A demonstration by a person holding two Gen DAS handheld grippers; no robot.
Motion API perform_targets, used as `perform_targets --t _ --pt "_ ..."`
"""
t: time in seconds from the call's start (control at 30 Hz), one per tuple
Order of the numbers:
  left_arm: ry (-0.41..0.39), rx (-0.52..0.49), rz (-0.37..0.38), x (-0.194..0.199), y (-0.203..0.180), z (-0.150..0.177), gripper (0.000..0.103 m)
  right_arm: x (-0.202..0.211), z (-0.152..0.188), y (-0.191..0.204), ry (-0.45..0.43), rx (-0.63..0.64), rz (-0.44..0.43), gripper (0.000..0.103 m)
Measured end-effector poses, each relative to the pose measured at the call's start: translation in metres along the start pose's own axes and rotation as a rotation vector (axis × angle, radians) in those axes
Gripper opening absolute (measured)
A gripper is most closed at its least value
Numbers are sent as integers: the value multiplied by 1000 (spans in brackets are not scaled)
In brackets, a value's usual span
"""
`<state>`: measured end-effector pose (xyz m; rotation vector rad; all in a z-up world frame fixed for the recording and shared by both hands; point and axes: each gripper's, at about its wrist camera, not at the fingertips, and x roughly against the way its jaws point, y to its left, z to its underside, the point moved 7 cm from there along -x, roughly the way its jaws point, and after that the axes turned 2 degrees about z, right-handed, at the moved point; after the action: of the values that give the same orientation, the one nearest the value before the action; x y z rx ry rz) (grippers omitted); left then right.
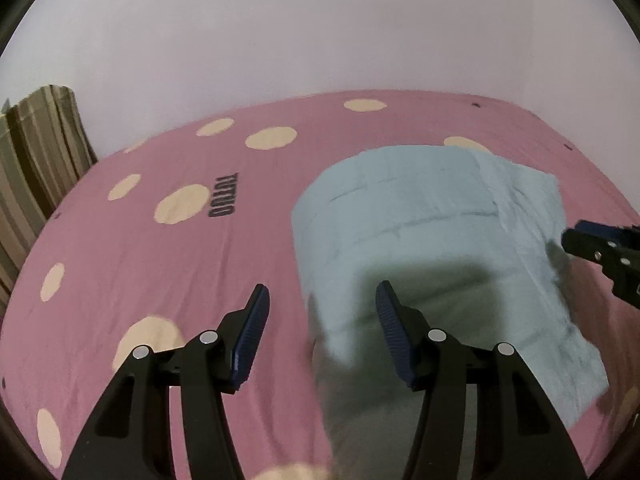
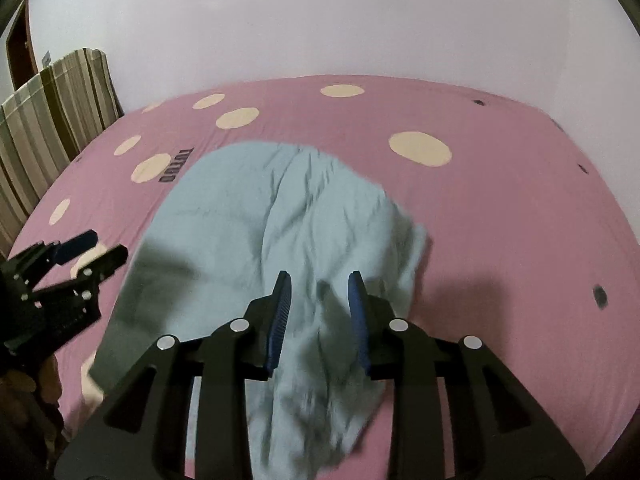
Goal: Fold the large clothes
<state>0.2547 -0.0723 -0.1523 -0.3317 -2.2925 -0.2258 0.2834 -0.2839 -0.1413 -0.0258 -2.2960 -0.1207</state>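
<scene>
A light blue garment [image 1: 420,240] lies folded on the pink bed sheet [image 1: 160,260]; it also shows in the right wrist view [image 2: 260,220], creased and bunched at its near end. My left gripper [image 1: 322,300] is open and empty, over the garment's left edge. My right gripper [image 2: 319,284] is open above the garment's bunched near end, with cloth below the gap between its fingers. It also shows at the right in the left wrist view [image 1: 576,236]. The left gripper appears at the left in the right wrist view [image 2: 104,246].
The pink sheet [image 2: 500,200] has cream dots and a dark printed word [image 1: 222,196]. A striped cloth [image 1: 36,168] hangs at the far left by the white wall [image 1: 320,32]. A dark door [image 2: 18,48] stands behind it.
</scene>
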Motion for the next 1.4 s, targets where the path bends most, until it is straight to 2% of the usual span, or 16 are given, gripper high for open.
perform_targets --t 0.1,0.23,0.37,0.5,0.73,0.8,0.87,0.9,1.0,1.07,1.23,1.4 --pt "57 -11 5 -27 -5 1 56 -30 -4 -5 48 13 23 29" --pt "95 -79 -7 -52 -18 12 55 -75 19 -15 154 8 33 29" --pt "116 -68 9 -68 -22 22 52 -93 31 -19 169 -22 15 29" --pt "107 -69 12 -68 -22 22 52 -89 31 -18 155 -24 20 28" --pt "69 -38 16 -34 -17 22 53 -44 27 -20 70 -57 1 31" --pt "59 -25 23 -24 -17 27 58 -29 30 -23 49 -65 -2 35" --pt "47 -6 29 -15 -15 32 66 -21 34 -27 45 -79 -7 45" --pt "44 5 38 -11 -14 36 69 -18 37 -28 44 -87 -11 46" --pt "52 40 70 -6 -13 46 73 -11 50 -32 53 -118 -31 54" --pt "64 62 93 -9 -14 52 74 -12 56 -34 64 -143 -51 61" --pt "84 108 152 -17 -16 53 75 -23 68 -35 107 -210 -103 68" --pt "98 109 181 -28 -25 54 76 -37 78 -35 141 -243 -129 74"
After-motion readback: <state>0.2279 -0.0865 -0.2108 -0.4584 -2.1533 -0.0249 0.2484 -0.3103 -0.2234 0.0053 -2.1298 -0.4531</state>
